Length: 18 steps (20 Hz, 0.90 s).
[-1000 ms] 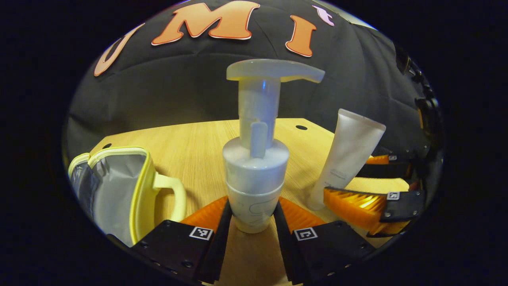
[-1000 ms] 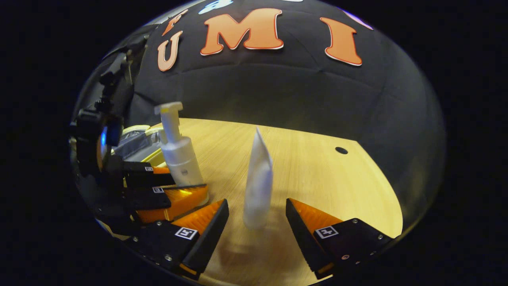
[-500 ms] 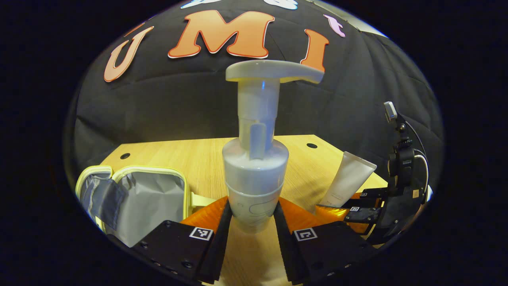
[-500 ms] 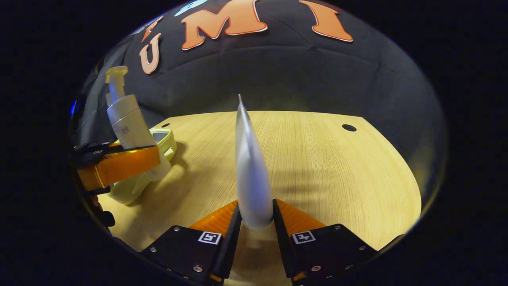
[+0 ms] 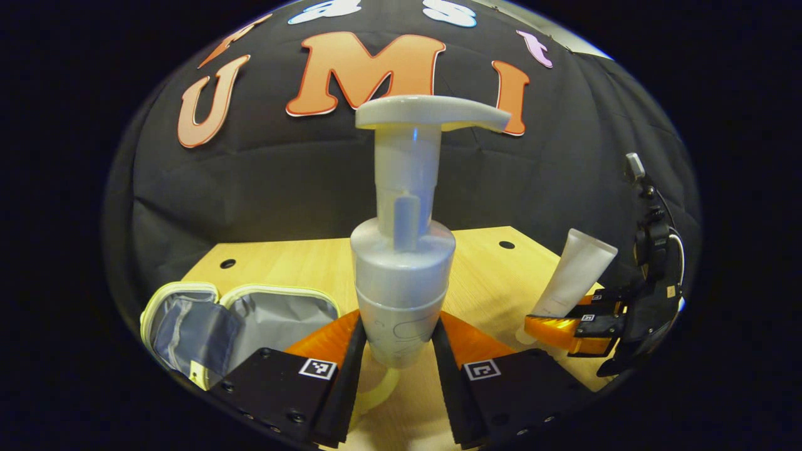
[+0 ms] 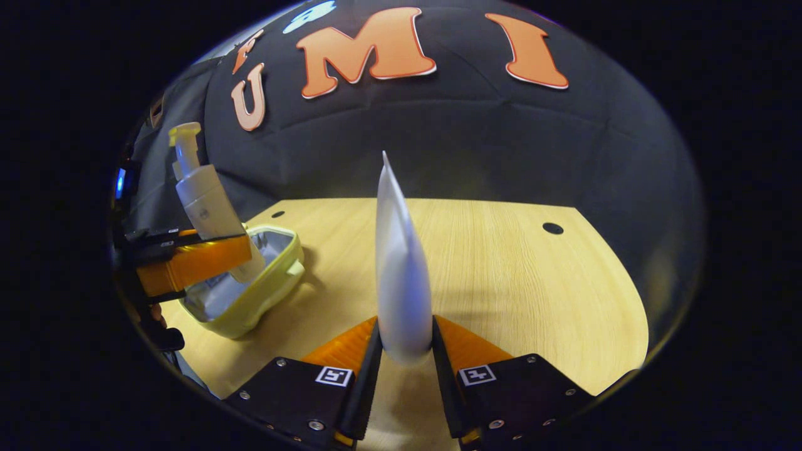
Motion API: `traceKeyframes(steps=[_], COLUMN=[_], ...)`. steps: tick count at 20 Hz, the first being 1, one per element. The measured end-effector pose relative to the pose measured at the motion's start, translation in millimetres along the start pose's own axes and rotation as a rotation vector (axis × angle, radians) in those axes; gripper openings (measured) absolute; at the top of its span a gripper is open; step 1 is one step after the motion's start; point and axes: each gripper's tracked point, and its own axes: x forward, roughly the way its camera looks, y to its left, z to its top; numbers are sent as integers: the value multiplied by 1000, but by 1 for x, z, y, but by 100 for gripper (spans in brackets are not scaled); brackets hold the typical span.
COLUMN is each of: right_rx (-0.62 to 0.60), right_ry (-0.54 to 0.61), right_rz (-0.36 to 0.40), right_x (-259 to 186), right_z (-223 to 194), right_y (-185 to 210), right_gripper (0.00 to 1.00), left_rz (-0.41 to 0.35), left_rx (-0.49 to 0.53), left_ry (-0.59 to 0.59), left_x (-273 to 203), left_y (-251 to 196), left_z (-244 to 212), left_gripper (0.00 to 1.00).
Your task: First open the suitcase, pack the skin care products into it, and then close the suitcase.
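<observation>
1. White plastic is what the left gripper view has at its middle: a pump bottle point(image 5: 402, 263) stands upright between the left gripper point(image 5: 393, 351), both fingers pressed against the bottle's lower body. The bottle is lifted clear of the wooden table point(image 5: 301, 263).
2. In the same view the suitcase point(image 5: 244, 319), a small case with a pale yellow rim and grey lining, lies open on the table to the lower left, just beside the gripper's left finger; its yellow handle shows below the bottle's base.
3. In that view, at the right edge, the right gripper point(image 5: 567, 322) holds a white tube point(image 5: 576, 272) tilted, its flat end up.
4. In the right gripper view the tube point(image 6: 400, 275) stands edge-on and upright, its lower end clamped between both fingers of the right gripper point(image 6: 404, 357), above the table point(image 6: 532, 282).
5. In that view, at the left, the left gripper point(image 6: 207, 258) carries the pump bottle point(image 6: 203, 194) over the open suitcase point(image 6: 257, 294), the bottle leaning slightly.
</observation>
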Motion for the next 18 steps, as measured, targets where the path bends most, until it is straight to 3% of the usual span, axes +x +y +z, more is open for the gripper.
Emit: traceKeyframes(steps=[7, 14, 18], right_rx=[-54, -140, -175], right_ry=[-82, -112, -118], right_rz=[78, 180, 211], right_x=[-31, -56, -61], right_z=[58, 78, 83], right_y=[32, 60, 84], right_gripper=[46, 46, 46], left_rz=[116, 225, 250], left_rx=[-43, -76, -89], left_ry=[-18, -14, -1], left_x=[-40, -85, -100], left_y=[38, 85, 112], left_z=[27, 39, 35], left_gripper=[59, 59, 59])
